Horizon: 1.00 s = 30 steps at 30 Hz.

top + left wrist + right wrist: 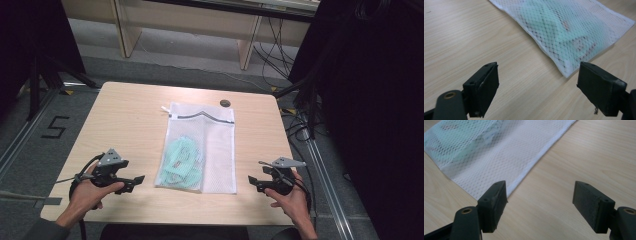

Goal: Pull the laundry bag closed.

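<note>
Mesh bag (202, 150) (green cloth inside) lies flat at frame centre on the table (125, 125). Left gripper (131, 183) lower left, right gripper (254, 182) lower right: jaws wide apart, empty, touching nothing.

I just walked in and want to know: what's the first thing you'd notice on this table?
A white mesh bag lies flat in the middle of the table, with something mint green inside its left half. A person's two black tongs wait open on either side, the left tongs and the right tongs, touching nothing.
</note>
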{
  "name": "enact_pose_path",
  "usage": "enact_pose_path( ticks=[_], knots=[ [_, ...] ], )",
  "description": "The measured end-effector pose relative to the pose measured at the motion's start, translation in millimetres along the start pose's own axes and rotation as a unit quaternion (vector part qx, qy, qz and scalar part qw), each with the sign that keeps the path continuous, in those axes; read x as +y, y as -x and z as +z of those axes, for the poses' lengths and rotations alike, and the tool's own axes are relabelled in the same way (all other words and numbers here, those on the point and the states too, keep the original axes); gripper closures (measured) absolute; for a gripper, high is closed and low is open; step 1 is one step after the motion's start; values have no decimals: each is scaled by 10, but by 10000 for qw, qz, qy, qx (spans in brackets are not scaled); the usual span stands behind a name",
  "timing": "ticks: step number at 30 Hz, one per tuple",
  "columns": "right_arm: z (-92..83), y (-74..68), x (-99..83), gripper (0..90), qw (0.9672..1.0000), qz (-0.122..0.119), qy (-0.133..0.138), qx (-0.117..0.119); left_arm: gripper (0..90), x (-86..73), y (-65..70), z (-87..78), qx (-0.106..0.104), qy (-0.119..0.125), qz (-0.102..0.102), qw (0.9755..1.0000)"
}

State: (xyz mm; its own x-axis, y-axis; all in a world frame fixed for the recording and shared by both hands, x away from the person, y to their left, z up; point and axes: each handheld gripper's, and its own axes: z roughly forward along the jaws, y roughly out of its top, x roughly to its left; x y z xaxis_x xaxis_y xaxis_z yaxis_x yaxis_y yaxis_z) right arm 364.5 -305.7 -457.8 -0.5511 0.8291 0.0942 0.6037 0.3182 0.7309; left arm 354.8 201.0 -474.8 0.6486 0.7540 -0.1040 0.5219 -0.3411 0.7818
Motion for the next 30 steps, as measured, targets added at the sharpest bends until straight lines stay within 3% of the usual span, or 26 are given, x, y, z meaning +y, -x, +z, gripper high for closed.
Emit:
enact_pose_path(
  ticks=[1, 2, 4, 6, 7, 8, 9, 12, 13, 14, 15, 17, 18, 19, 22, 24, 28, 29, 30],
  knots=[
    [14, 28, 3, 246, 9998, -205, 77, 22, 167, 4, 2, -3, -13, -62, 36, 10000],
    [1, 0, 0, 234, 9999, -112, -43, -33, 167, 0, 3, 8, -34, -36, 57, 10000],
    [28, 15, -19, 232, 9994, -331, 53, -97, 167, 1, 7, 15, 4, -89, 104, 9999],
    [42, 19, -22, 207, 9992, -388, 28, -73, 166, 0, 5, 14, 4, -100, 141, 9998],
    [27, 22, -12, 202, 9992, -387, -108, -58, 167, -1, 19, 28, -13, -44, 53, 10000],
    [46, -5, -25, 201, 9996, -262, -24, -53, 167, -1, 19, 28, -13, -44, 53, 10000],
    [49, 4, -25, 198, 9993, -364, 12, -82, 167, -1, 29, 36, 42, -61, 20, 10000],
    [54, 3, -22, 191, 9992, -398, 48, -58, 166, 2, 30, 27, -19, -104, 80, 9999],
    [36, 22, -8, 192, 9987, -502, -73, -38, 165, 2, 41, 36, 6, -59, 67, 10000],
    [33, 0, -6, 197, 9992, -380, -87, -30, 164, 3, 40, 44, -26, -42, 117, 9999],
    [47, 7, -11, 216, 9985, -550, -19, -66, 161, 5, 54, 54, -6, -63, 92, 9999],
    [46, 12, -1, 228, 9979, -638, -22, -57, 161, 4, 66, 63, -23, -12, 43, 10000],
    [46, 12, -1, 228, 9979, -638, -22, -57, 161, 5, 73, 67, -45, -26, 28, 10000],
    [29, -26, 4, 253, 9987, -490, -129, -9, 162, 10, 72, 65, -97, -71, 90, 9999],
    [31, -29, 10, 256, 9986, -513, -84, -38, 169, 21, 96, 68, -87, -10, 89, 9999],
    [48, 0, 16, 262, 9973, -726, -10, -59, 170, 27, 93, 61, -39, 15, 152, 9999],
    [52, -35, 25, 276, 9986, -522, -64, -44, 178, 26, 112, 74, -39, 49, 91, 9999],
    [66, -9, 27, 282, 9975, -705, -20, -63, 185, 26, 131, 87, -66, 106, 3, 9999],
    [70, -3, 33, 289, 9971, -757, -28, -44, 192, 28, 135, 92, -80, 75, 46, 9999]
  ],
)
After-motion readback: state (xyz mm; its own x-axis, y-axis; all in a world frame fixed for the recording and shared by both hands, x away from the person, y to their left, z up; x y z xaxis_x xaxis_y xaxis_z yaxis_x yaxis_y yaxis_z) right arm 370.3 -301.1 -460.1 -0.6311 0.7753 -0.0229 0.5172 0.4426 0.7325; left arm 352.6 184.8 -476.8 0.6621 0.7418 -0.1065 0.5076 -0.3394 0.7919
